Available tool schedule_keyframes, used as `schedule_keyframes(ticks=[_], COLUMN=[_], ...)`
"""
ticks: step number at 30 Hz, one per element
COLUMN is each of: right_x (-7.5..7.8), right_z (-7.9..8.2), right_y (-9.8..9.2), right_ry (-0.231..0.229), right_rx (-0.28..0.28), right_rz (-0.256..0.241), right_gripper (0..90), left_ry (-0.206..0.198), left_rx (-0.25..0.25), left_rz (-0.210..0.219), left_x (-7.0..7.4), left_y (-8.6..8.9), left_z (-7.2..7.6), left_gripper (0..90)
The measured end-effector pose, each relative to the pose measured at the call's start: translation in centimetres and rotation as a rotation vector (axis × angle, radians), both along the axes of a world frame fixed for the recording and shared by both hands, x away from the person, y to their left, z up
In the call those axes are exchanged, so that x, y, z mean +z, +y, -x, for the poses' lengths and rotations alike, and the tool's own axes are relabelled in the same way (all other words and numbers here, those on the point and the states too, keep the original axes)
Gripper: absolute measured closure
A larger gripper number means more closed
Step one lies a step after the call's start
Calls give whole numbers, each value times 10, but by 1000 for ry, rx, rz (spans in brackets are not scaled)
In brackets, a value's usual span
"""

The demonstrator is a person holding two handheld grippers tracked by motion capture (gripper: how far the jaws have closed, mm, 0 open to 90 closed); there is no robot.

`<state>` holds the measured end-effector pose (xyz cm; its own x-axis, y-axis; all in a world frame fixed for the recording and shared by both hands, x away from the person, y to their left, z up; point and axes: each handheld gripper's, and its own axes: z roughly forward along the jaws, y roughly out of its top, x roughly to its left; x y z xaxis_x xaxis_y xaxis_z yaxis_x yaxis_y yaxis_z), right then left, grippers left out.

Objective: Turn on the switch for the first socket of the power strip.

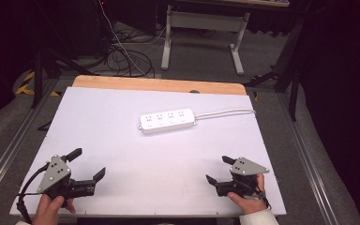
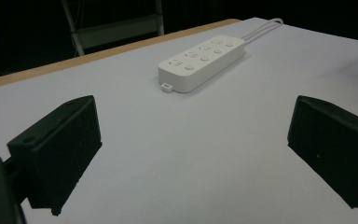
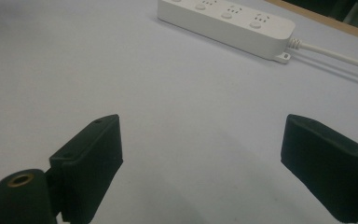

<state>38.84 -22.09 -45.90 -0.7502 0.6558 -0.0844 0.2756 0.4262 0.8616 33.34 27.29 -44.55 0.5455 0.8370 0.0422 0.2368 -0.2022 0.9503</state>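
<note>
One power strip (image 1: 168, 121) mid-table, unobstructed.

White power strip (image 1: 167, 121) lies flat near the middle of the white table (image 1: 122, 140), its cord (image 1: 225, 113) running off to the right. Left gripper (image 1: 88, 163) near the front-left corner, jaws spread. Right gripper (image 1: 218, 169) front-right, jaws apart. Both well short of the strip.
</note>
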Motion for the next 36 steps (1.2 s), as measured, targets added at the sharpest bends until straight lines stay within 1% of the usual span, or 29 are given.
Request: schedule_keyframes(ticks=[6, 8, 11, 15, 19, 23, 28, 33, 36], right_x=[2, 3, 4, 5, 6, 9, 15, 21, 26], right_z=[2, 2, 3, 4, 4, 5, 5, 0, -2], right_y=[1, 2, 4, 5, 5, 7, 9, 13, 15], right_ry=[-12, -8, -22, -28, -26, -26, -25, -12, -9], right_rx=[7, 8, 8, 12, 13, 2, 4, -3, 3], right_rz=[-4, 7, 21, 21, 22, 19, 24, 33, 35], right_gripper=[129, 131, 147, 147, 147, 148, 150, 153, 153], left_ry=[-2, -1, -3, -5, -5, -4, -3, -3, -2], left_rx=[10, 16, 19, 22, 22, 20, 21, 25, 26], left_rz=[3, 1, -1, -4, -7, -8, -9, -9, -10], left_x=[0, 0, 0, 0, 0, 1, 0, 0, 0], left_y=[0, 1, 0, 1, 0, 0, 0, 0, 0], left_z=[0, 0, 0, 0, 0, 1, 0, 0, 1], left_gripper=[32, 32, 32, 32, 32, 32, 32, 32, 31])
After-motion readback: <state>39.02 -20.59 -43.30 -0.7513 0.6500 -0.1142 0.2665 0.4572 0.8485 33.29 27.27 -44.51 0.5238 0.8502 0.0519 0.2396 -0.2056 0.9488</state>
